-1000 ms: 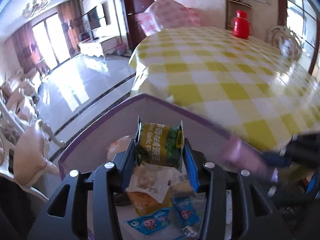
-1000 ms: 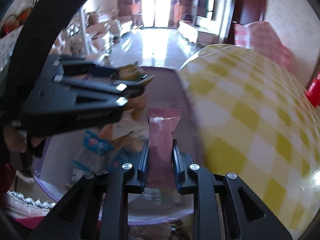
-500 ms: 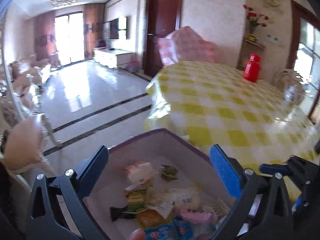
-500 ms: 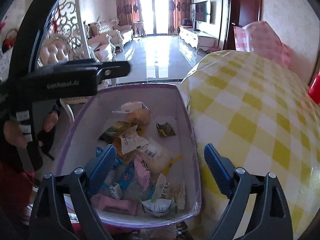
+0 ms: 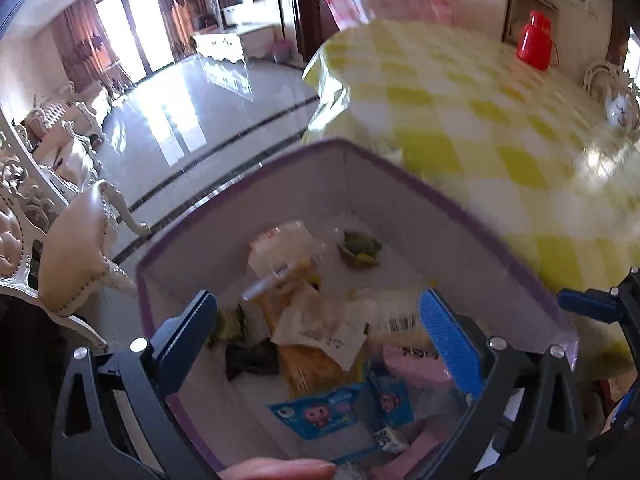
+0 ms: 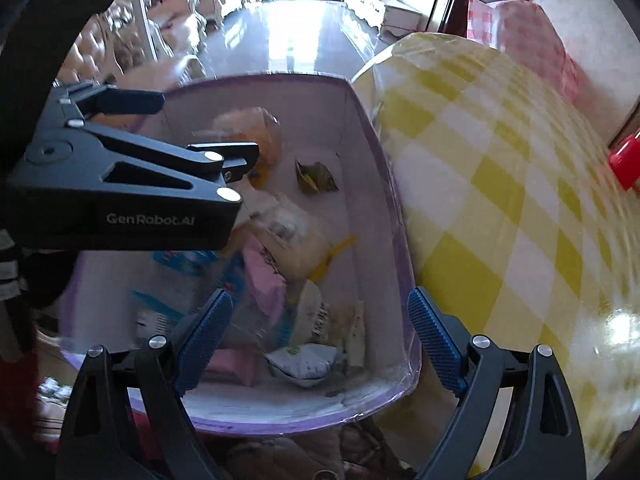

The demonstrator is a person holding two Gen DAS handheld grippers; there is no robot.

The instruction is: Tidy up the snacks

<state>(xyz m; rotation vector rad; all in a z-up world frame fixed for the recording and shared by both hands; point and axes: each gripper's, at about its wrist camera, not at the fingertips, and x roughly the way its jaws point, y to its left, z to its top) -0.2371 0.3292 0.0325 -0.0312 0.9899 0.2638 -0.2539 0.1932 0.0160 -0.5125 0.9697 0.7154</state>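
Note:
A white box with a purple rim (image 5: 440,196) (image 6: 374,140) stands beside the table and holds several snack packets. Among them are a small green packet (image 5: 360,248) (image 6: 314,176), a pink packet (image 5: 412,364) (image 6: 264,280), blue cartoon packets (image 5: 316,412) and an orange packet (image 5: 308,364). My left gripper (image 5: 316,308) (image 6: 224,168) hangs open over the box's near left part, nothing between its blue pads. My right gripper (image 6: 320,300) is open above the near end of the box, also with nothing in it; one of its fingers (image 5: 588,306) shows at the right edge.
A round table with a yellow-checked cloth (image 5: 480,100) (image 6: 500,200) lies right of the box, with a red flask (image 5: 534,42) (image 6: 626,164) and a white teapot (image 5: 620,110) on it. A padded chair (image 5: 76,256) stands to the left. A person's fingertip (image 5: 280,470) shows below.
A second ago the left gripper held a green packet and the right a pink one. Both opened wide and the packets now lie in the box. Both views have since tipped down.

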